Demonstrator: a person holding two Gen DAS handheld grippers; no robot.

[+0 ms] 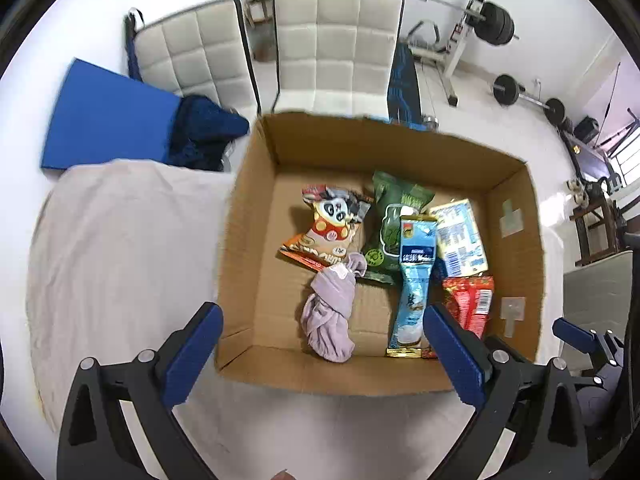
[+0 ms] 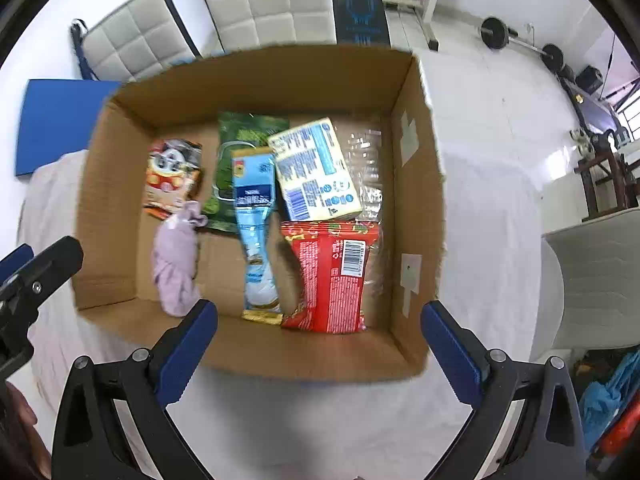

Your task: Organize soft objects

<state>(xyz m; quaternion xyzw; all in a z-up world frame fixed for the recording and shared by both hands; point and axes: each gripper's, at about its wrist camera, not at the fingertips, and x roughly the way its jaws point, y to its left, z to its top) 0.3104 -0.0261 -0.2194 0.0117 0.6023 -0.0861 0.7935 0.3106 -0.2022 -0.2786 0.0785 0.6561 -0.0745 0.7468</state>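
Cardboard box (image 2: 256, 80) holding snack packets, lilac cloth bundle (image 2: 176, 256) by its left wall, red packet (image 2: 332, 280) near right wall; left gripper (image 1: 322, 354) wide, empty; right gripper (image 2: 320, 350) wide, empty

1. Open cardboard box (image 2: 256, 84), sitting on a pale cloth.
2. Lilac cloth bundle (image 2: 176, 264), knotted, lying at the box's left front.
3. Panda snack bag (image 2: 172, 176) lies just behind the bundle, touching its knotted end.
4. Green pouch (image 2: 244, 132), light-blue sachet (image 2: 254, 236) overlapping it.
5. Yellow-blue packet (image 2: 316, 168), tilted; red packet (image 2: 332, 276) in front, barcode up.
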